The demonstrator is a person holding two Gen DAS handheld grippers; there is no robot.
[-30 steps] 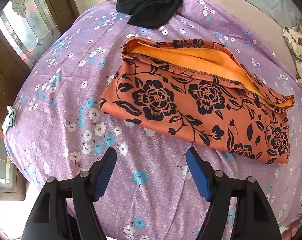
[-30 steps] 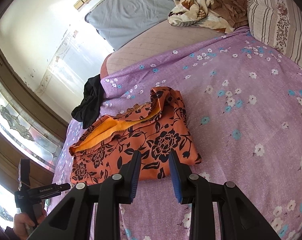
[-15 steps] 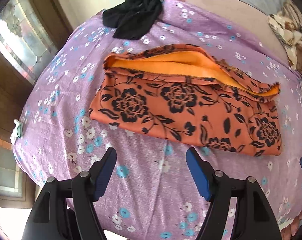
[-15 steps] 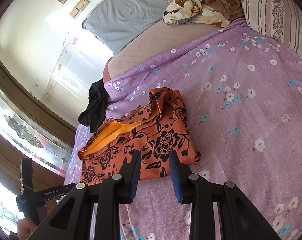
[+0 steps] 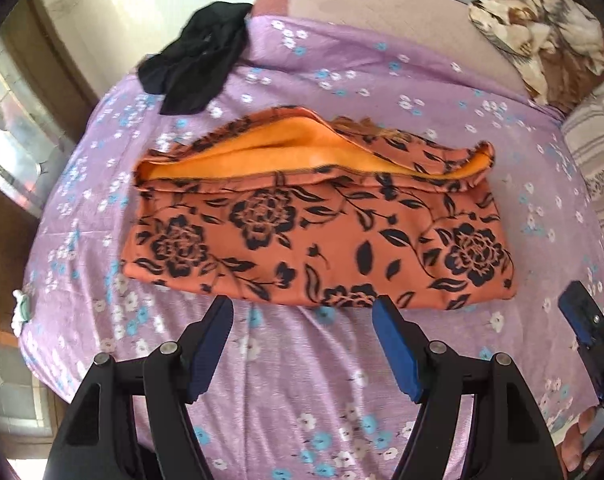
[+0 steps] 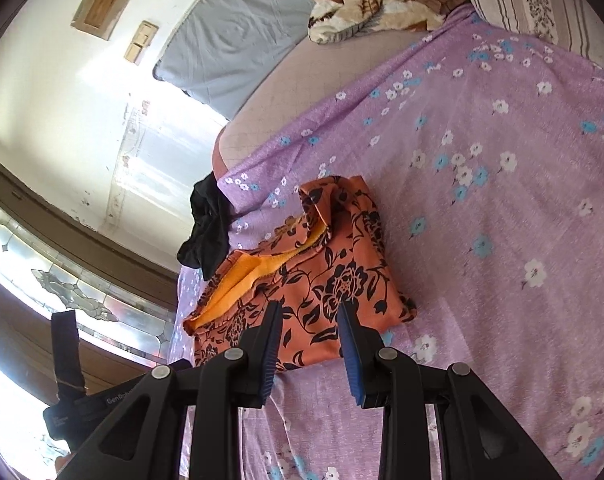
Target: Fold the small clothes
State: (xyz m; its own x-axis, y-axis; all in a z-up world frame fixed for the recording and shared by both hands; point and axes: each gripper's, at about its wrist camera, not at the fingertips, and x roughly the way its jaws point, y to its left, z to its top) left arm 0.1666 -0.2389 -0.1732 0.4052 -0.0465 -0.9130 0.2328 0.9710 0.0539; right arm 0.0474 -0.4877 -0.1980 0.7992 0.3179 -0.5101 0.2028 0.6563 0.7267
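An orange garment with black flowers (image 5: pixel 322 232) lies folded into a long band on the purple flowered bedsheet (image 5: pixel 302 380), its plain orange inside showing along the far edge. It also shows in the right wrist view (image 6: pixel 314 280). My left gripper (image 5: pixel 304 312) is open and empty, just short of the garment's near edge. My right gripper (image 6: pixel 310 314) is open and empty, over the garment's near end; it also shows at the right edge of the left wrist view (image 5: pixel 582 320).
A black garment (image 5: pixel 197 64) lies crumpled at the bed's far left corner. A brown patterned blanket (image 5: pixel 542 36) and a striped pillow (image 5: pixel 598 168) lie at the far right. A grey pillow (image 6: pixel 237 32) leans on the wall. A stained-glass door (image 6: pixel 81 300) stands beside the bed.
Both grippers have drawn back and risen a little, so the garment sits farther away and more centred. The left view has swung to the right. The garment has not moved.
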